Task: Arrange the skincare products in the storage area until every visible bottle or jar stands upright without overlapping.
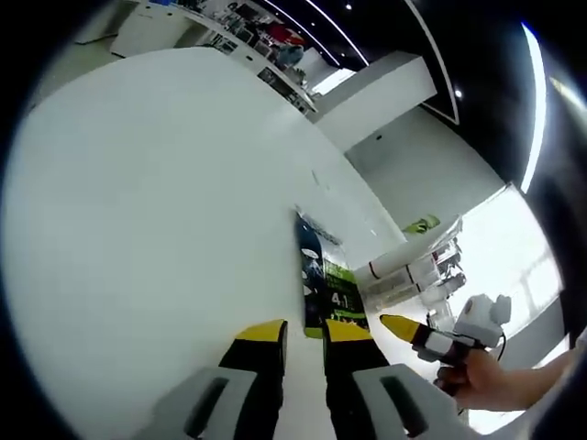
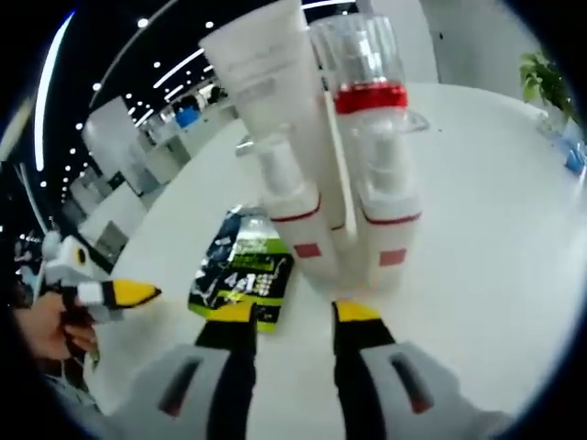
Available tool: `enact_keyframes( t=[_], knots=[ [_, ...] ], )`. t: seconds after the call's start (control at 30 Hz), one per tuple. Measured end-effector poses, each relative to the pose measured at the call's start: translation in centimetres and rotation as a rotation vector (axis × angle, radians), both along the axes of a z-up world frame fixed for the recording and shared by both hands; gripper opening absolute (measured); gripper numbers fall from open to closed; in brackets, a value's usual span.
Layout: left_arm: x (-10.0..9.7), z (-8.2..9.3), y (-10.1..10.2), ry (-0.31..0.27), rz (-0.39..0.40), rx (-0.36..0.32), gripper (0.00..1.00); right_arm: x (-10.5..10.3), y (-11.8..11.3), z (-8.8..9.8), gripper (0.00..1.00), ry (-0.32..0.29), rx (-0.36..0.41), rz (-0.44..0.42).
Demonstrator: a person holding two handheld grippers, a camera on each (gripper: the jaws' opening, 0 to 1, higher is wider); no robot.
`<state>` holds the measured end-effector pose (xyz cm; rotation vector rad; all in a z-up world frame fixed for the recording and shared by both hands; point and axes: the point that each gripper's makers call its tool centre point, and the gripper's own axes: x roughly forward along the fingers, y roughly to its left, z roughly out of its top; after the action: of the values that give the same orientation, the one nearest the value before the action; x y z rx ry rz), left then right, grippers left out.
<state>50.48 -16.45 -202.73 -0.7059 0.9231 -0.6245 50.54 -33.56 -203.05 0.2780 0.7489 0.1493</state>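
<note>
White bottles standing, sachet lying flat

White table (image 1: 165, 229) is spreading wide in the left gripper view, tilted with the hand. The left gripper (image 1: 304, 332) is hovering over it with its yellow-tipped jaws slightly apart and holding nothing. Just past the tips a dark-and-green sachet (image 1: 323, 289) is lying flat. Beyond it the cluster of white skincare bottles (image 1: 408, 266) is showing small and slanted, too distant to judge. The right gripper (image 1: 431, 339) is coming in from the right, held by a hand (image 1: 481, 380).

In the right gripper view the right gripper (image 2: 293, 313) is pointing at the cluster from close by, jaws apart and empty. Here the detail is clear: two pump bottles (image 2: 292, 206) with red bands, a tall white tube (image 2: 266, 73) and a clear-capped, red-collared bottle (image 2: 367, 64) are standing upright, tightly packed and touching. The sachet is lying beside them on the left, near the left gripper (image 2: 124, 293).

Judging from this, the bottles are looking mostly arranged; spacing them, and perhaps placing the sachet, is remaining.
</note>
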Motion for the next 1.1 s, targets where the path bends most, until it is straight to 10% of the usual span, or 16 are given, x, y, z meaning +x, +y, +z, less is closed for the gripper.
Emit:
enact_keyframes(
  t=[0.7, 1.1],
  knots=[
    [-3.5, 2.9, 5.6, -0.171, 0.022, 0.127, 0.35, -5.3, 7.0, 5.4, 0.42, -0.178, 0.326, 0.299],
    [-4.9, 3.5, 13.4, -0.296, -0.113, 0.406, 0.34, -8.7, 5.7, 8.0, 0.51, -0.223, 0.392, 0.285]
  ],
)
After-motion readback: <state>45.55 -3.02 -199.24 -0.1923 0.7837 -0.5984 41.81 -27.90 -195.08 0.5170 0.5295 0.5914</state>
